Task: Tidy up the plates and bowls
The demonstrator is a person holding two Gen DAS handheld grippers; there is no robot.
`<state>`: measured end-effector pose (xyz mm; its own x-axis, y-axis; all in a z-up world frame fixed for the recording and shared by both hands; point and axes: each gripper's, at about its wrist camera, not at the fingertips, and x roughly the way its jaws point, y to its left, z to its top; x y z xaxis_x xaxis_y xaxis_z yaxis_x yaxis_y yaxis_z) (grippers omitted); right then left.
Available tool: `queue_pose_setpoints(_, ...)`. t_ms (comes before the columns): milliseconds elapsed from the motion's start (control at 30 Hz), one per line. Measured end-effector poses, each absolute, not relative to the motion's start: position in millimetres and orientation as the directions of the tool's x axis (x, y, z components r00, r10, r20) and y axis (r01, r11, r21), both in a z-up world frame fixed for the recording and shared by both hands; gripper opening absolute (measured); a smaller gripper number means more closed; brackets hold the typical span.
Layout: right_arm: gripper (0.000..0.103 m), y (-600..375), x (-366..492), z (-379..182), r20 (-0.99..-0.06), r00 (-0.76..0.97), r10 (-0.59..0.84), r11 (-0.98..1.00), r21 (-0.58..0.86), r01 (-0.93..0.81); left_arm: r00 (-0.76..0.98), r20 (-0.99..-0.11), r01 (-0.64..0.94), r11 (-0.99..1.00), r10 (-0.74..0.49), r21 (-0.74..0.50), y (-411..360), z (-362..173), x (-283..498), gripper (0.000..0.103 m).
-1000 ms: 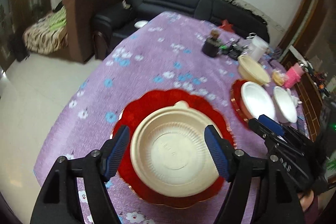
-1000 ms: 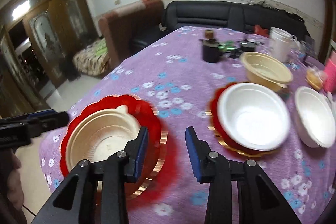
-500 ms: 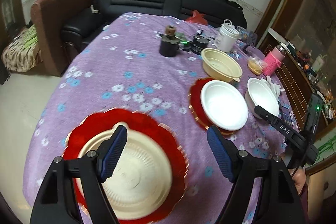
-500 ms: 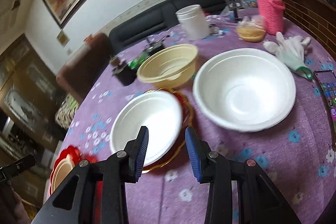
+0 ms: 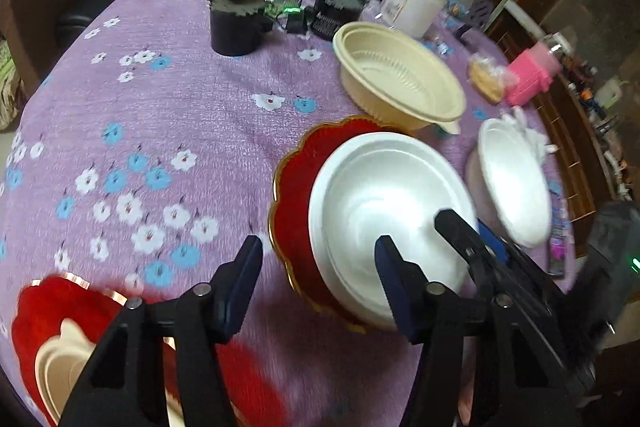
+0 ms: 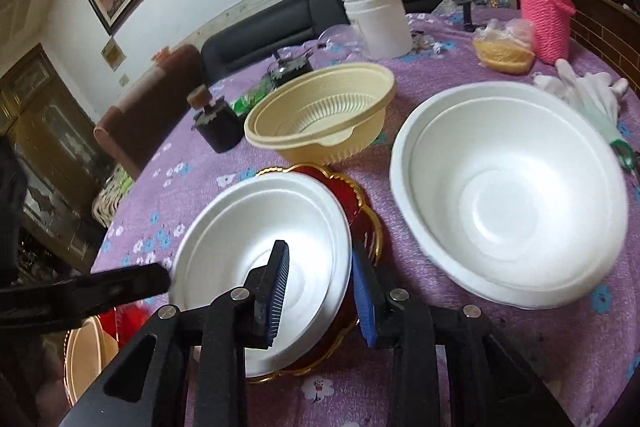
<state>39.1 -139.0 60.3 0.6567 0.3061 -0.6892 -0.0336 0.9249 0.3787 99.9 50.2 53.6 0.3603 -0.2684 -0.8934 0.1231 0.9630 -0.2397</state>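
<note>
Sitting white bowl [image 6: 260,251] in red plate [image 6: 362,215], empty

You've got soft, even indoor light here, no hard shadows. Heavy fisheye bend and black corners in both views. The white bowl [image 6: 256,259] is a bit blown out, with blurry rims. Motion smear wrecks the lower left of your left wrist view, especially the red plate [image 5: 240,379].

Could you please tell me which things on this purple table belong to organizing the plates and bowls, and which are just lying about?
Job:
white foam bowl on the red gold-rimmed plate
second white foam bowl
ribbed cream plastic bowl

Lying about:
white plastic jar
pink knitted bottle
white gloves
</note>
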Motion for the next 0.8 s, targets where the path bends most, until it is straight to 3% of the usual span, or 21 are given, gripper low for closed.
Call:
queue_pose_setpoints(100,0.026,-138,42,53,-0.697,0.644,0.317,0.924,0.38,-0.043,0.366,-0.9,0.144,0.97,-0.236,-0.195,41,47,107,0.049)
queue_pose_setpoints(133,0.022,-137,42,52,-0.694,0.646,0.319,0.925,0.377,-0.052,0.367,-0.9,0.162,0.969,-0.234,-0.186,37,47,107,0.039)
queue_pose_setpoints(200,0.019,-135,43,50,-0.699,0.632,0.335,0.92,0.386,-0.06,0.346,-0.908,0.174,0.967,-0.237,-0.186,33,46,108,0.032)
queue_pose_setpoints(800,0.016,-133,17,77,-0.62,0.692,0.37,0.902,0.42,-0.106,0.509,-0.834,0.16,0.976,-0.211,-0.15,35,100,54,0.032)
